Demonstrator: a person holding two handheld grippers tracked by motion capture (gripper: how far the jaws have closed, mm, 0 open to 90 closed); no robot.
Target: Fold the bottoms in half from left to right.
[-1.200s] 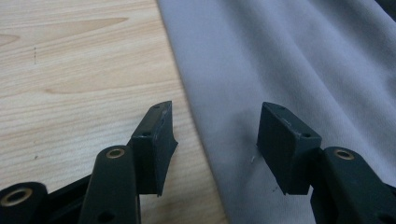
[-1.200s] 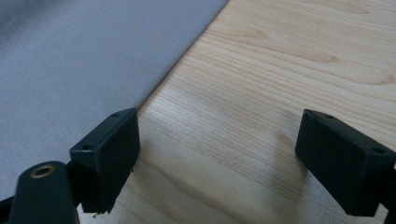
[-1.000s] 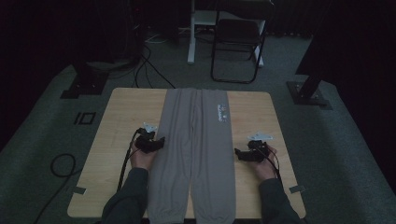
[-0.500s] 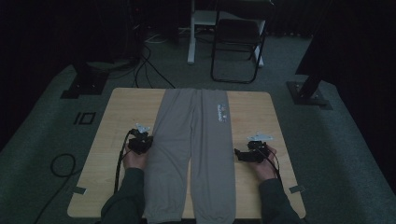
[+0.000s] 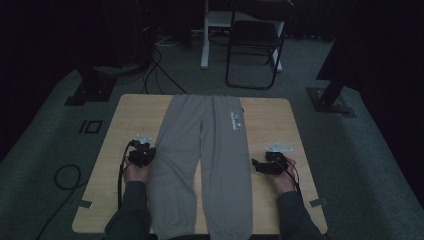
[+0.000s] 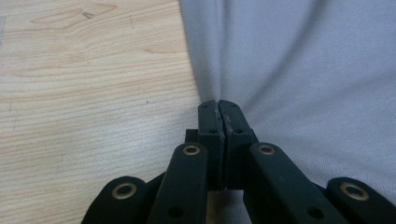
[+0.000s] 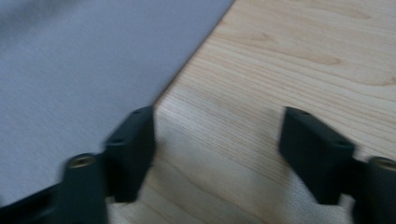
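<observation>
The grey trousers [image 5: 202, 165] lie flat along the wooden table [image 5: 270, 125]; since a second ago the left gripper [image 5: 142, 156] has clamped their outer edge and pulled it slightly aside, so a fold is probably starting; the right gripper [image 5: 263, 166], level beside the other edge, has just been closing and grips nothing yet.

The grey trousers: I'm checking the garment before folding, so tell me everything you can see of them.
The grey trousers are soft knit fabric with cuffed hems and a small pale print near the waist. They lie flat on the wooden table, waist at the far end, hems toward the person. The left gripper pinches the outer edge of one leg; the right gripper stands open beside the other.
</observation>
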